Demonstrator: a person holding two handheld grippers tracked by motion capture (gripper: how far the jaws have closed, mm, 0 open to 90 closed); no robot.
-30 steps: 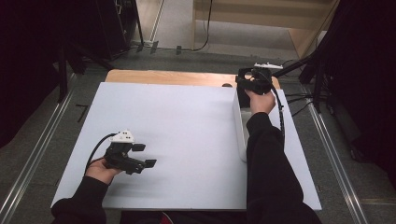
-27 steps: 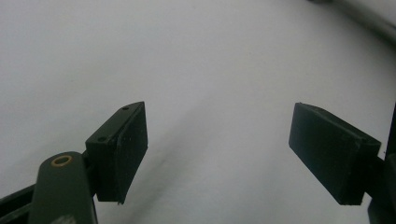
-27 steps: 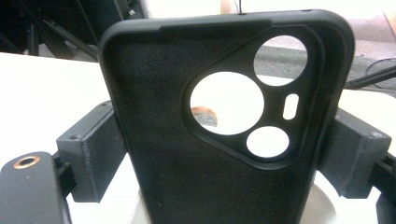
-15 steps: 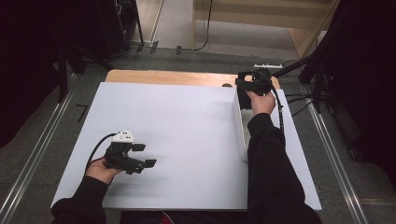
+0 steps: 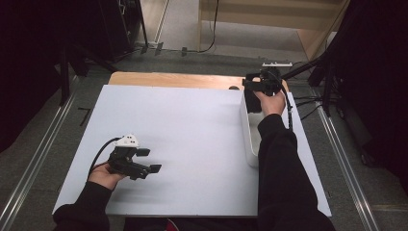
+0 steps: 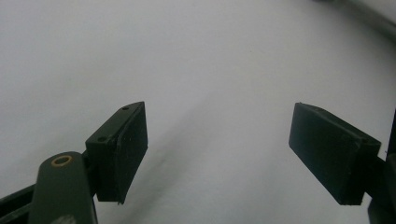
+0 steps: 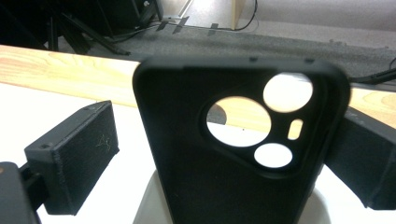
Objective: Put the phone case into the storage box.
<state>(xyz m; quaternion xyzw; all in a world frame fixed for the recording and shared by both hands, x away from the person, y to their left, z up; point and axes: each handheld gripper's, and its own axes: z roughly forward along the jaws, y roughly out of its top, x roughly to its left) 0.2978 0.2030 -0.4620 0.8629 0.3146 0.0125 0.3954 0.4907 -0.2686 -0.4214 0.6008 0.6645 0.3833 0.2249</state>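
A black phone case point(image 7: 224, 186) with camera cut-outs stands upright in the far end of a long white bin point(image 5: 249, 139) at the table's right side. My right gripper point(image 5: 260, 85) straddles the case point(image 5: 251, 102). Its jaws have just been opening and the case is still between them. The left pad point(image 7: 74, 158) stands clear of the case's edge, while the right pad point(image 7: 369, 158) sits close beside the other edge. Near the front left, my left gripper point(image 5: 148, 161) hovers low over the white table top point(image 6: 210, 56), open, with nothing between its pads.
The white sheet point(image 5: 183, 125) covers most of a wooden table whose bare strip point(image 5: 168, 79) shows at the far edge. Metal rails point(image 5: 33, 163) run along both sides on the floor. Dark stands and cables point(image 5: 308, 103) crowd the back right.
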